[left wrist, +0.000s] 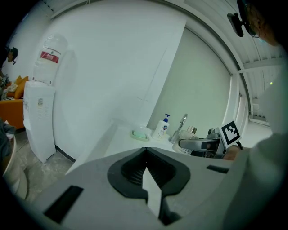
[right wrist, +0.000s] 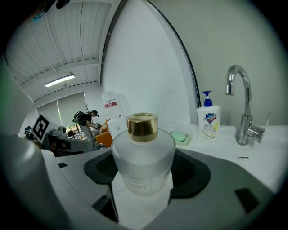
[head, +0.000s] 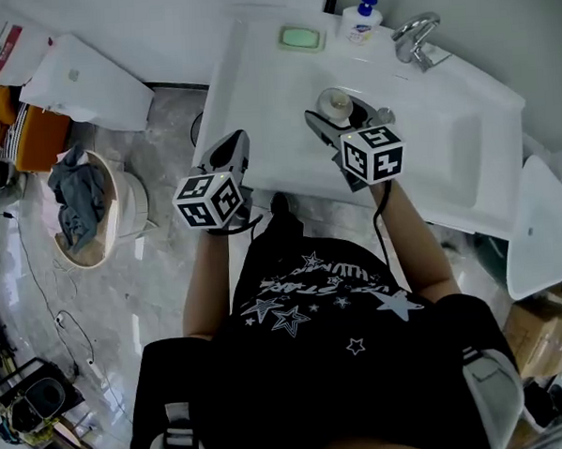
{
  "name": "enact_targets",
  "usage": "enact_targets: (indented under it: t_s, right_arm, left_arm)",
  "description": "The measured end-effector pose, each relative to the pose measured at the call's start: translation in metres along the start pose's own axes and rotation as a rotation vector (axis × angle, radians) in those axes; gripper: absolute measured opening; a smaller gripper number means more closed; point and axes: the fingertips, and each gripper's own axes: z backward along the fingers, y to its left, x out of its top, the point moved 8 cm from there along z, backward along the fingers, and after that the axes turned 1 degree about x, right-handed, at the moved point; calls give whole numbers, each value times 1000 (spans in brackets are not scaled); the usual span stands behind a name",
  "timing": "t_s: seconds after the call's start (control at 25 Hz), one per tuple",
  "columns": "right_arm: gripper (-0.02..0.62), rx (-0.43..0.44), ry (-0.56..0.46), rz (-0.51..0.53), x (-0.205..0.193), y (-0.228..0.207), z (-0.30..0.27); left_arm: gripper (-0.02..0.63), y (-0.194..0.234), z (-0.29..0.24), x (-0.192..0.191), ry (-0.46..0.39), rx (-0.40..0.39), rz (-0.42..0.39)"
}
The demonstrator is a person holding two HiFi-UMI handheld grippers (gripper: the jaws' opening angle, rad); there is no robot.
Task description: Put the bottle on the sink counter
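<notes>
Ahead: soap dispenser, soap dish, faucet; right gripper clamps bottle; left gripper closed, empty.

In the head view the right gripper covers most of the bottle; only its top shows. In the right gripper view the print on its label is too small to read, and whether the base rests on something cannot be told.

The bottle is frosted white with a gold cap, the soap green, the sink counter white.
</notes>
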Motion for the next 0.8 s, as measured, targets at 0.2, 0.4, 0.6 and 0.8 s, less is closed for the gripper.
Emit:
enact_targets:
  t_s: [0.2, 0.4, 0.6, 0.8]
  right_arm:
    - [324, -3, 9, 5, 15, 1, -58]
    - [324, -6, 31, 14, 22, 5, -110]
    - [324, -6, 64, 32, 24, 8, -160]
    - [322, -11, 103, 43, 24, 4, -207]
  left_arm:
    - [6, 42, -22, 17, 16, -4, 9]
    - [6, 80, -37, 33, 13, 8, 13]
    - [6, 114, -52, 47, 24, 20, 5]
    - [8, 142, -66, 54, 37, 27, 18]
